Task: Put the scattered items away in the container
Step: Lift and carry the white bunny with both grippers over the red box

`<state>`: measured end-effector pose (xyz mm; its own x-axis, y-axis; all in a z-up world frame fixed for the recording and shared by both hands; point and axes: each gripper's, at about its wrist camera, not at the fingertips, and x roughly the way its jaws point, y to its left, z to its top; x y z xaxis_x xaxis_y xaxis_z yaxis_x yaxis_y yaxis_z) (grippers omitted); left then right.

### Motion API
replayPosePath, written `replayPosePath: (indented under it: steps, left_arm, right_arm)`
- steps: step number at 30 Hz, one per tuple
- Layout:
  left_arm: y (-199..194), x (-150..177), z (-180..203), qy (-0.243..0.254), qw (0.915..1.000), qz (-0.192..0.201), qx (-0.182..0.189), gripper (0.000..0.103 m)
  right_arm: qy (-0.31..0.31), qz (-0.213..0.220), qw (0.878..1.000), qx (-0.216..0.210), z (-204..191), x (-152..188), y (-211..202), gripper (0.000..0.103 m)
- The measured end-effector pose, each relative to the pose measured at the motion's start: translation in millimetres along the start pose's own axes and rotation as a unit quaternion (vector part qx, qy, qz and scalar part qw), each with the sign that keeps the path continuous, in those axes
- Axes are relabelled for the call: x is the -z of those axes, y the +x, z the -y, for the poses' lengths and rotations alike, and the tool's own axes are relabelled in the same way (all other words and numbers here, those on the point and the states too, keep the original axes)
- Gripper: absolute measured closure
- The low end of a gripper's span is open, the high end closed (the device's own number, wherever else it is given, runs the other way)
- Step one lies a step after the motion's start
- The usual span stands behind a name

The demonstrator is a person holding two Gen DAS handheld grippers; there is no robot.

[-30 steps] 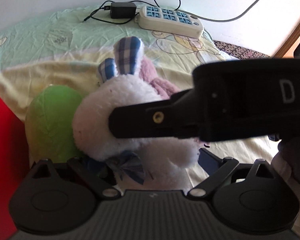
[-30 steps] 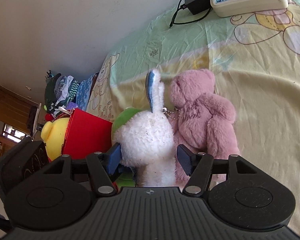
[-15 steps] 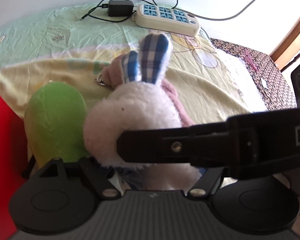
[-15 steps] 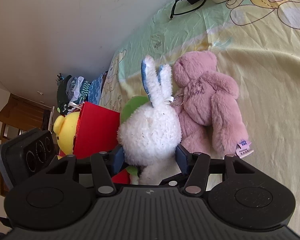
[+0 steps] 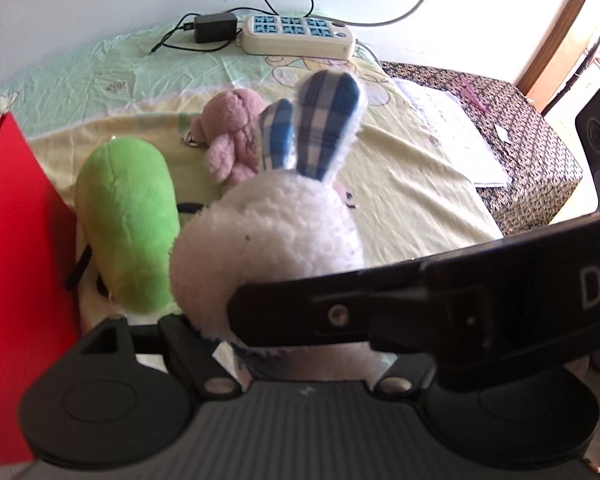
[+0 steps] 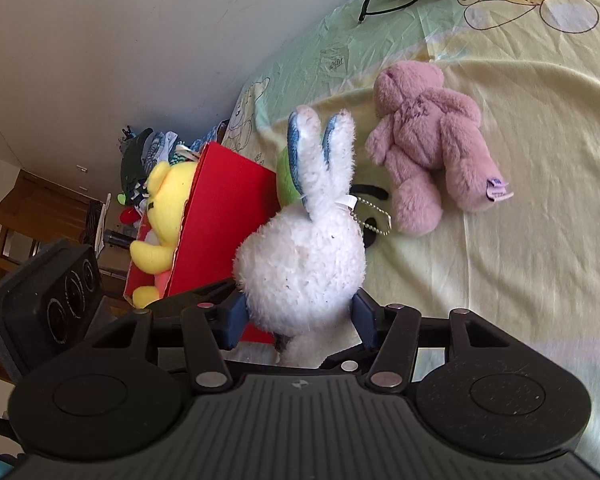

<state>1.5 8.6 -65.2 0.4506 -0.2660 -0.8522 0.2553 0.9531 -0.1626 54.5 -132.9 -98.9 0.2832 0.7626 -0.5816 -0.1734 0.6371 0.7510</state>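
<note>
Left wrist view: white plush rabbit (image 5: 268, 236) with blue plaid ears, raised above yellow bedsheet (image 5: 412, 200), between jaws of left gripper (image 5: 300, 356); jaws partway closed, pads hidden, grip not discernible. Right gripper's black finger crossing rabbit's front. Green plush (image 5: 128, 220) lying beside red container (image 5: 16, 240); pink bear (image 5: 232, 140) behind. Power strip (image 5: 296, 34) at far edge.

Right wrist view: right gripper (image 6: 300, 316) partway closed, blue pads (image 6: 234, 320) pressing rabbit's (image 6: 300, 264) body both sides. Red container (image 6: 216, 216) just left, yellow plush (image 6: 164, 216) inside. Pink bear (image 6: 432, 148) lying well apart on sheet.
</note>
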Motion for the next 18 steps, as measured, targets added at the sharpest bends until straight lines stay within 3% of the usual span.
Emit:
replayPosePath:
  steps: [8,18]
  left_arm:
    - [-29.8,35.4,-1.1,0.044,0.9988,0.000,0.023,0.027]
    - [-114.4,64.6,-39.0,0.113,0.9870,0.058,0.098,0.027]
  right_arm:
    - [0.005,0.012,1.000,0.023,-29.0,46.5,-3.4,0.046]
    - [0.003,0.105,0.993,0.060,-115.8,96.2,-7.4,0.046]
